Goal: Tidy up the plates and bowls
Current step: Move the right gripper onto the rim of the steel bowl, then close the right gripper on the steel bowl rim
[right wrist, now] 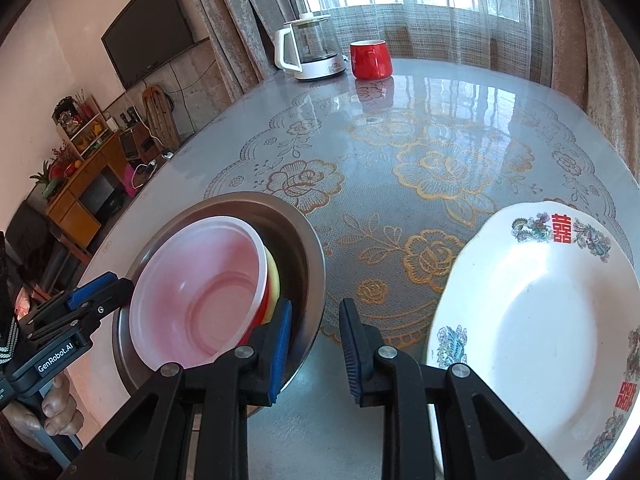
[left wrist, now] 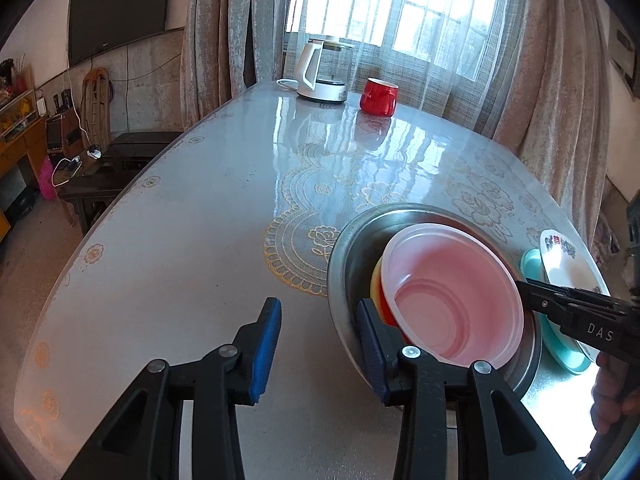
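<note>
With both hand-held grippers straddling opposite rims of the wide steel basin (left wrist: 340, 264) holding a translucent pink plastic bowl (left wrist: 452, 296), the left hand-held gripper (left wrist: 320, 344) and right hand-held gripper (right wrist: 316, 344) part-open and unclamped, closing and lifting together seems next.

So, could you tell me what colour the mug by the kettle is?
The mug is red with a white inside, clearest in the right wrist view.

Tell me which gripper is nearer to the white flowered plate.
Right. The right gripper straddles the rim of the metal basin on the side facing the white plate; the left gripper straddles the far rim.
</note>
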A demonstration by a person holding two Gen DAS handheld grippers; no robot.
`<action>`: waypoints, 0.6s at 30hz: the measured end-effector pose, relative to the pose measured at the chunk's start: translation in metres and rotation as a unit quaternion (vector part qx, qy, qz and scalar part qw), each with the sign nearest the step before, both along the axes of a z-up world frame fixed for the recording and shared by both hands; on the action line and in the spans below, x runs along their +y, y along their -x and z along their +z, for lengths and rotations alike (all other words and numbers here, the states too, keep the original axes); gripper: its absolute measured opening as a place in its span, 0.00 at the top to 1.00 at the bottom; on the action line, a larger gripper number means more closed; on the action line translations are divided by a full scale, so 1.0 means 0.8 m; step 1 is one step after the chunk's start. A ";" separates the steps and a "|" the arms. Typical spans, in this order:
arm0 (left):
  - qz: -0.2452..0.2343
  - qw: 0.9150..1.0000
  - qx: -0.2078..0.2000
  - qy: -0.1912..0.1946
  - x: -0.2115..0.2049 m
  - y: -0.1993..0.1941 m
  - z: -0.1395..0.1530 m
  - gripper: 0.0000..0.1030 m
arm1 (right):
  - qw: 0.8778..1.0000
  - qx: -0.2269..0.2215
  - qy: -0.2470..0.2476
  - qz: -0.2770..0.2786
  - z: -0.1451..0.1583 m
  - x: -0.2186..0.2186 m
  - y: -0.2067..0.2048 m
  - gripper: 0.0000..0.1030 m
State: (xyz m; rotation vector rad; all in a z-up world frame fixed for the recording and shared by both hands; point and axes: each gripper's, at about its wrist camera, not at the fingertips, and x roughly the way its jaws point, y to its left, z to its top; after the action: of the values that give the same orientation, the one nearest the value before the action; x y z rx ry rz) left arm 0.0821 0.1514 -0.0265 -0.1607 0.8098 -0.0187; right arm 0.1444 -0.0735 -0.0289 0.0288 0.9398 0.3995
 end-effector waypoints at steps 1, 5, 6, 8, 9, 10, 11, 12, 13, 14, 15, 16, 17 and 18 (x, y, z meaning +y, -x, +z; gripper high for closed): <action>-0.002 1.000 0.002 0.002 0.000 -0.002 -0.002 0.64 | 1.000 0.003 0.001 0.003 -0.002 0.002 0.000 0.76; -0.013 1.000 0.006 0.016 -0.001 -0.007 -0.007 0.68 | 1.000 0.006 0.012 0.013 -0.009 0.011 0.000 0.77; -0.016 1.000 0.005 0.013 -0.001 -0.008 -0.007 0.68 | 1.000 0.003 0.014 0.013 -0.010 0.012 0.000 0.77; -0.020 1.000 0.002 0.012 -0.002 -0.009 -0.007 0.68 | 1.000 0.001 0.018 0.015 -0.010 0.014 -0.001 0.77; -0.022 1.000 0.001 0.013 -0.001 -0.009 -0.007 0.69 | 1.000 0.001 0.019 0.016 -0.011 0.014 -0.002 0.77; -0.024 1.000 0.000 0.014 -0.001 -0.009 -0.007 0.69 | 1.000 0.001 0.022 0.018 -0.011 0.015 -0.003 0.77; -0.026 1.000 -0.001 0.013 -0.001 -0.010 -0.007 0.69 | 0.999 0.001 0.025 0.019 -0.012 0.016 -0.004 0.77; -0.028 1.000 -0.002 0.010 -0.001 -0.011 -0.007 0.70 | 0.999 0.001 0.028 0.020 -0.012 0.017 -0.005 0.77; -0.030 1.000 -0.003 0.006 -0.001 -0.012 -0.007 0.70 | 0.999 0.002 0.030 0.020 -0.012 0.017 -0.005 0.77; -0.032 0.999 -0.004 0.003 -0.002 -0.013 -0.006 0.70 | 0.999 0.003 0.031 0.022 -0.012 0.017 -0.006 0.77; -0.033 0.999 -0.005 -0.002 -0.003 -0.013 -0.006 0.70 | 0.999 0.006 0.031 0.024 -0.013 0.017 -0.007 0.77; -0.035 0.999 -0.007 -0.006 -0.004 -0.014 -0.005 0.70 | 0.999 0.008 0.030 0.027 -0.013 0.017 -0.009 0.77; -0.036 0.999 -0.008 -0.007 -0.004 -0.015 -0.006 0.71 | 0.999 0.011 0.031 0.031 -0.013 0.017 -0.010 0.77; -0.037 0.999 -0.009 -0.006 -0.004 -0.015 -0.006 0.73 | 0.999 0.013 0.031 0.034 -0.012 0.017 -0.009 0.77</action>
State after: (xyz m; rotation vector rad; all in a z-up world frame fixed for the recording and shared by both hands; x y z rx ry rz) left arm 0.0938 0.1480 -0.0310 -0.1177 0.7973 -0.0854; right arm 0.1514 -0.0596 -0.0386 -0.0546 0.9807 0.4327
